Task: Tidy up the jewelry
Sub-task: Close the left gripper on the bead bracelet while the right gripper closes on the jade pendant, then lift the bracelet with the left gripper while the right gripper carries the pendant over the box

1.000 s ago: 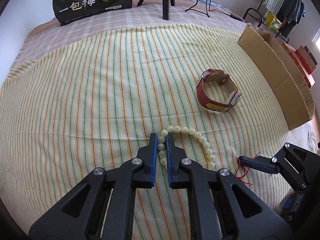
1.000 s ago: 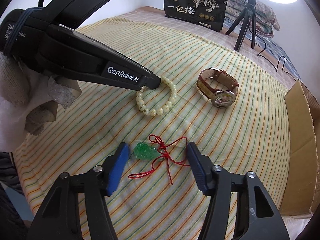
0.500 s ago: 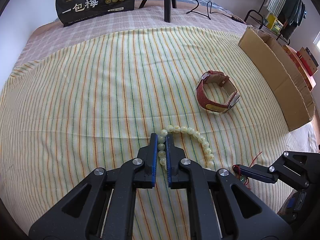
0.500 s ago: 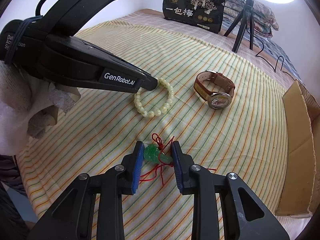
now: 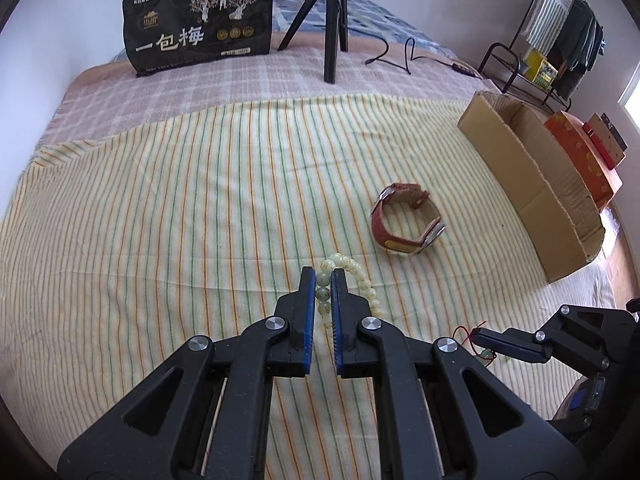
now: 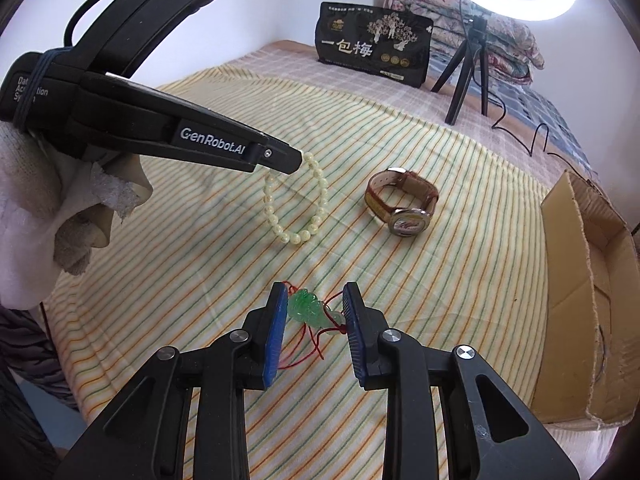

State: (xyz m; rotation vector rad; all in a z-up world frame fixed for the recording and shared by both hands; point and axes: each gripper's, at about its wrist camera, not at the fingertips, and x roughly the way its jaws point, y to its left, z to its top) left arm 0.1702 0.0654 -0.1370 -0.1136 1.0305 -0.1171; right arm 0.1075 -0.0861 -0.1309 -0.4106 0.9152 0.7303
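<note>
My left gripper (image 5: 323, 276) is shut on a pale bead bracelet (image 5: 360, 280) and holds it lifted above the striped cloth; in the right wrist view the bracelet (image 6: 296, 208) hangs from the left gripper's tip (image 6: 294, 162). My right gripper (image 6: 314, 300) is shut on a green jade pendant (image 6: 306, 306) with a red cord (image 6: 316, 340) trailing below. It also shows in the left wrist view (image 5: 478, 334). A brown leather watch (image 5: 406, 226) lies on the cloth, also in the right wrist view (image 6: 402, 200).
An open cardboard box (image 5: 532, 184) stands at the cloth's right edge, also in the right wrist view (image 6: 588, 280). A black printed bag (image 5: 200, 24) and a tripod (image 5: 332, 20) with a cable stand at the back. The cloth (image 5: 160, 200) covers a bed.
The right gripper closed on the jade pendant and lifted it. The left gripper, shut on the bracelet, raised it off the cloth so it now hangs.
</note>
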